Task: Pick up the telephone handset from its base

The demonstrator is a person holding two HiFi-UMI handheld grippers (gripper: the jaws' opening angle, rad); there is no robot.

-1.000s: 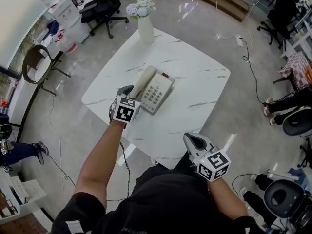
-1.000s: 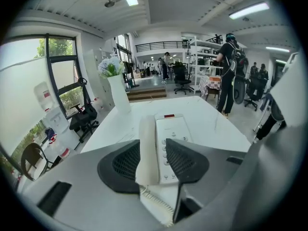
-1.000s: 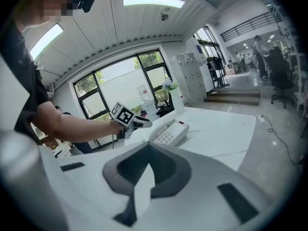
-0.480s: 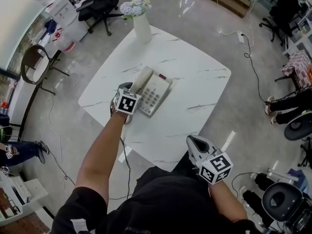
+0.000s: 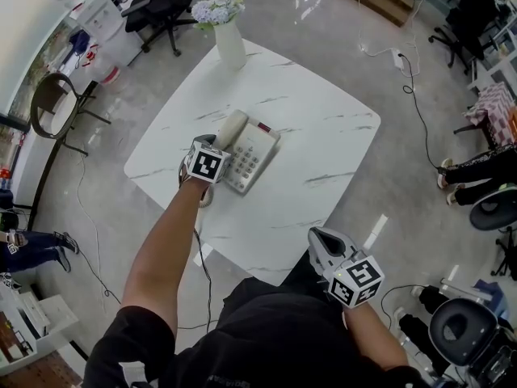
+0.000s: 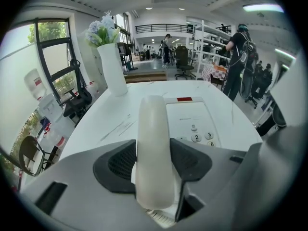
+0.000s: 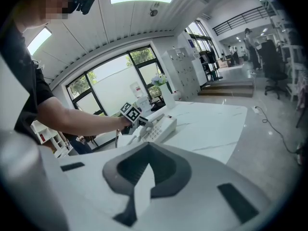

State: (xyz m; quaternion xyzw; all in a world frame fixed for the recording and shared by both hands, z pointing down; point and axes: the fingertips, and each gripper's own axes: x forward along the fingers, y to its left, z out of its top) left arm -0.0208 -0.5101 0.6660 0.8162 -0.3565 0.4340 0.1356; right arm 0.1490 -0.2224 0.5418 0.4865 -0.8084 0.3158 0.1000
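Note:
A cream telephone (image 5: 252, 153) sits mid-table with its handset (image 5: 231, 128) lying on the base. My left gripper (image 5: 215, 144) reaches down over the handset's near end. In the left gripper view the handset (image 6: 155, 129) runs between the two dark pads (image 6: 119, 161). The left gripper (image 6: 153, 150) has just been opening and stands wide, with both pads close beside the handset's sides and no squeeze visible. My right gripper (image 5: 317, 235) hangs off the table's near edge, shut and empty. The right gripper view shows its tips (image 7: 148, 146) meeting, and the phone (image 7: 161, 126) far ahead.
The white marble table (image 5: 323, 136) carries a white vase of flowers (image 5: 230, 45) at its far corner. A phone cord (image 5: 199, 241) drops off the near left edge. Office chairs, floor cables and people surround the table.
The left gripper has come down and forward, from just short of the phone to over the handset's near end. The right gripper has barely shifted.

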